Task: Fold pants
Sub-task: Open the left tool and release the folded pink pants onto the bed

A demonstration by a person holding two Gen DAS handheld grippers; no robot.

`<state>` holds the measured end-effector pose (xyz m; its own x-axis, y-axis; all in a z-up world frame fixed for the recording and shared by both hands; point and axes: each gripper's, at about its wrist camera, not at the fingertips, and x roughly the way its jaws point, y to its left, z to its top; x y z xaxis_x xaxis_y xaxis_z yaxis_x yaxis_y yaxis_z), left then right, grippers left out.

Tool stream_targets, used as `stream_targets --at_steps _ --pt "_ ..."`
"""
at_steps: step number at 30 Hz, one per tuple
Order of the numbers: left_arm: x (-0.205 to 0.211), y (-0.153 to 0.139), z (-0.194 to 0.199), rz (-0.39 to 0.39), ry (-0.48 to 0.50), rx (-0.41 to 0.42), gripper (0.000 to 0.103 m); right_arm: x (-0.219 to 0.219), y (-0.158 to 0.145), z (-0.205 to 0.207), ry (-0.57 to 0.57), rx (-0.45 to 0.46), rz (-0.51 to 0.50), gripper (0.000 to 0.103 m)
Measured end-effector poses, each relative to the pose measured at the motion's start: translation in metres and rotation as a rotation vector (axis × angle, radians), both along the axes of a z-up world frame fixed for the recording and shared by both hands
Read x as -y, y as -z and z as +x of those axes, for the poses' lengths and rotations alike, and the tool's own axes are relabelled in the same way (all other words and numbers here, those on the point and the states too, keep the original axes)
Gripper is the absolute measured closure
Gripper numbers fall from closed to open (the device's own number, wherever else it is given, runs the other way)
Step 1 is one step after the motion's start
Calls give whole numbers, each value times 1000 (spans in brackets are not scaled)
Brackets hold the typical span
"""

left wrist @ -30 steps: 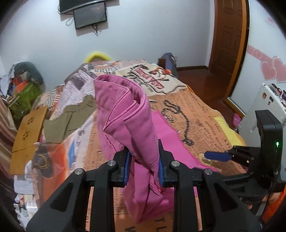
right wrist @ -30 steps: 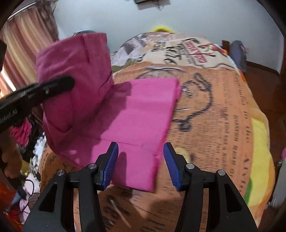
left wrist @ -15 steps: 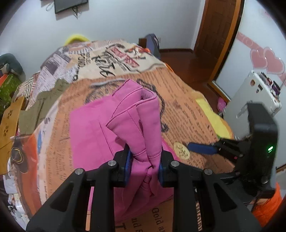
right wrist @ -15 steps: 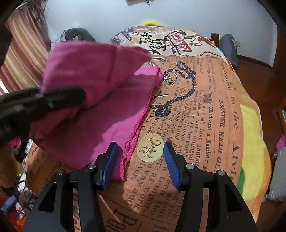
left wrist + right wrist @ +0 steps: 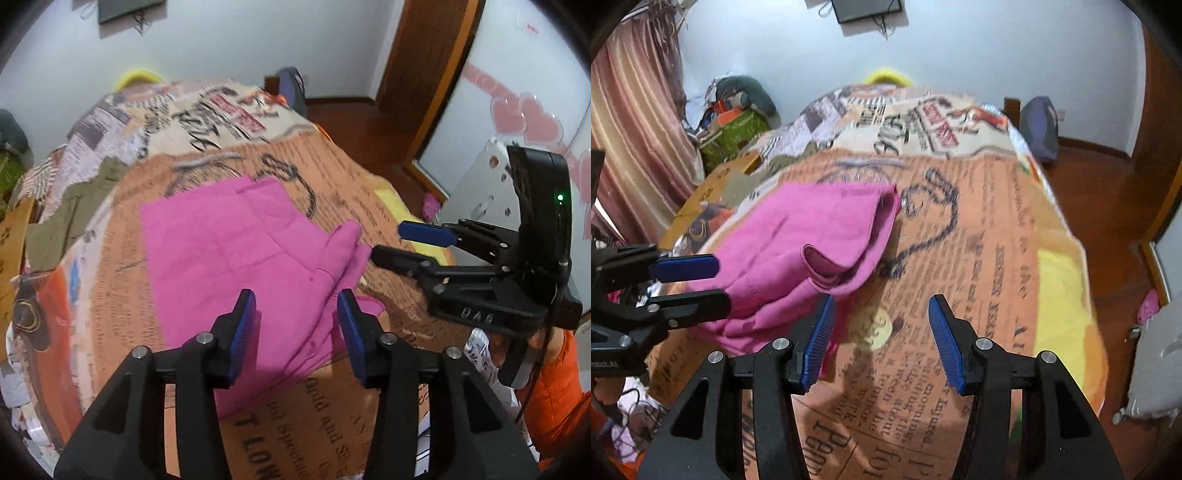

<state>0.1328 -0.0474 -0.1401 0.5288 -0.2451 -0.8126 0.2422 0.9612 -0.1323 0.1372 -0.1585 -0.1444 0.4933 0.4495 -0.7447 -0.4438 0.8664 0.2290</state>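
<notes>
Dropped from the left gripper (image 5: 297, 325), whose jaws are opening around nothing, the pink pants (image 5: 236, 251) lie folded on the bed (image 5: 369, 206), left of the right gripper (image 5: 879, 343), open and empty.

A bed (image 5: 1052, 266) fills the middle of the room, covered by a blanket (image 5: 332, 177) printed like old newspaper in orange, cream and yellow. Behind its far end stands a plain pale wall (image 5: 960, 48) with a dark flat screen (image 5: 868, 9) mounted high, cables dangling beneath it. On the left hangs a striped pinkish curtain (image 5: 631, 110), and a pile of bags and bundles (image 5: 735, 110) sits in the far left corner. To the right lies a glossy reddish-brown wooden floor (image 5: 1108, 206), with a dark backpack (image 5: 1039, 127) leaning by the bed. A brown wooden door (image 5: 424, 48) stands on the far right, beside a wall with pink heart stickers (image 5: 528, 118). A white appliance (image 5: 480, 192) stands near right.
</notes>
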Motion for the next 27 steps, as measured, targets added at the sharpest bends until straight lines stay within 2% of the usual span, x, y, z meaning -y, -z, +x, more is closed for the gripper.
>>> stream_targets --at_steps 2,4,6,9,12,16,21,24,27 --pt "-13 -6 0 -8 -37 25 49 1 -9 2 8 21 12 53" --pt "-27 -3 4 25 -88 34 48 -3 -16 3 1 36 23 53" --pt "-37 8 7 30 -112 2 48 -10 -22 3 -9 57 25 53" --pt "-41 33 7 51 -104 -65 48 -24 -28 5 -34 80 23 53" --pt "-37 45 0 91 -101 -41 44 -40 -27 8 -58 79 27 53" --pt "-42 46 -5 69 -108 -43 39 -52 -12 11 -73 46 17 53" --pt "-61 52 -14 38 -127 -60 24 -44 24 9 -66 -39 -35 53" --pt "-70 55 -19 33 -145 -66 19 -30 36 3 -44 -71 -8 44" --pt "-77 57 -23 -2 -160 -82 19 -20 41 2 -23 -96 32 44"
